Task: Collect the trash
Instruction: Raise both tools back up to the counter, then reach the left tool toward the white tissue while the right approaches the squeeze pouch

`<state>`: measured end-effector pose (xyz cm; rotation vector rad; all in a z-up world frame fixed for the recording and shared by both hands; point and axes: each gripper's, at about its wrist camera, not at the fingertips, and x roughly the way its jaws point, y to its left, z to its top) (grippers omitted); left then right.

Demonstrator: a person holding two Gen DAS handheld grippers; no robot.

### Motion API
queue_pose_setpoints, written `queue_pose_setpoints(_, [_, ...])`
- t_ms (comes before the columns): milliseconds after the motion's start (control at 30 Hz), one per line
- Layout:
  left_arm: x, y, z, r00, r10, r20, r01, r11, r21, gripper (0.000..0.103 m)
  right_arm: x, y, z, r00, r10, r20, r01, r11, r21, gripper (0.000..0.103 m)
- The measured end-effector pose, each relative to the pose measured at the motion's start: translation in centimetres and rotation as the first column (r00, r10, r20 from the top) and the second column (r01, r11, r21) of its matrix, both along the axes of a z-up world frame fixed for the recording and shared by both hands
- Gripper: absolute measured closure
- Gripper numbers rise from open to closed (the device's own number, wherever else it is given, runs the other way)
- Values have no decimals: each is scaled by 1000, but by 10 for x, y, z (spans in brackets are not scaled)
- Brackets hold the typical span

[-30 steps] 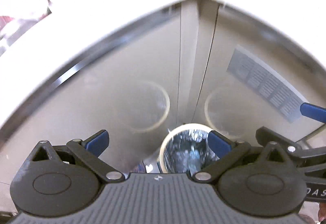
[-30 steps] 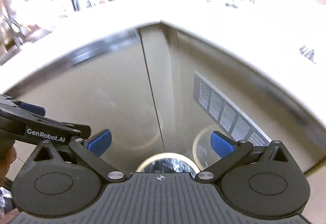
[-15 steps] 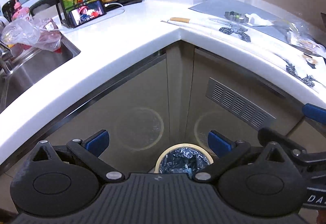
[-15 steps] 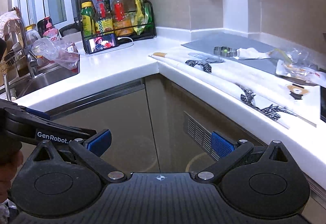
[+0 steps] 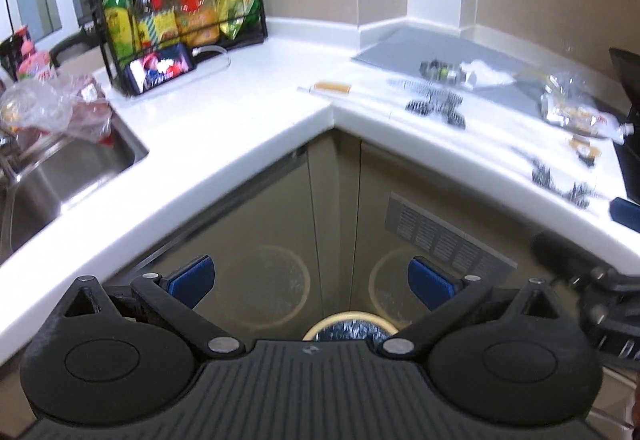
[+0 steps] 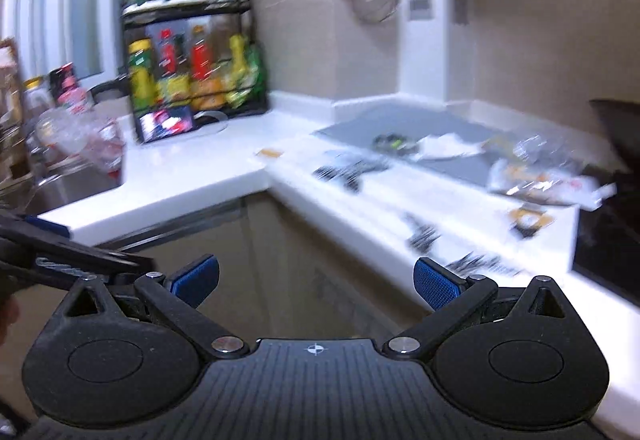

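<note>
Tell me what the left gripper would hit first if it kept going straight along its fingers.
Most likely the beige corner cabinet doors under the white countertop. The left gripper is open and empty, and nothing shows between it and the doors. Depth is unclear; the lined trash bin sits lower, below that line.

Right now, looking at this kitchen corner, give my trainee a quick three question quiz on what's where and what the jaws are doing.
1. True or false: the left gripper holds a piece of trash.
2. Multiple choice: where is the bin? A) on the counter B) on the floor at the cabinet corner C) in the sink
3. Fill in: the crumpled wrapper lies on the ____ to the right of the corner.

Key
1. False. Its jaws are open and empty, as are those of the right gripper.
2. B
3. counter
</note>
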<state>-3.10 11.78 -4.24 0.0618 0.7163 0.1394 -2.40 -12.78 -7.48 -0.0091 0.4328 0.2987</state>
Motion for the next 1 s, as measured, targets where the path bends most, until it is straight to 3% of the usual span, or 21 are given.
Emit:
queue_pose_setpoints(167, [29, -12, 27, 999, -22, 47, 21, 1000, 3, 0, 24, -29, 13, 994, -98, 49, 98, 995, 2, 0])
queue_pose_setpoints(433, [87, -40, 66, 993, -72, 95, 71, 997, 14, 0, 74, -66, 17, 981, -192, 31, 189, 978, 83, 0])
queue_pose_setpoints(600, [129, -55, 81, 989, -107, 103, 107, 994, 10, 0, 109, -86, 10, 974, -214, -75, 224, 957, 186, 0])
queue_pose_setpoints(767, [169, -71, 88, 985, -135, 110, 133, 991, 33, 0, 141, -109, -5, 941, -274, -199, 324, 898, 296, 0])
queue_pose_setpoints(1000, [231, -105, 89, 971, -224, 88, 219, 974, 64, 0, 193, -140, -24, 864, -383, -327, 494, 773, 399, 0])
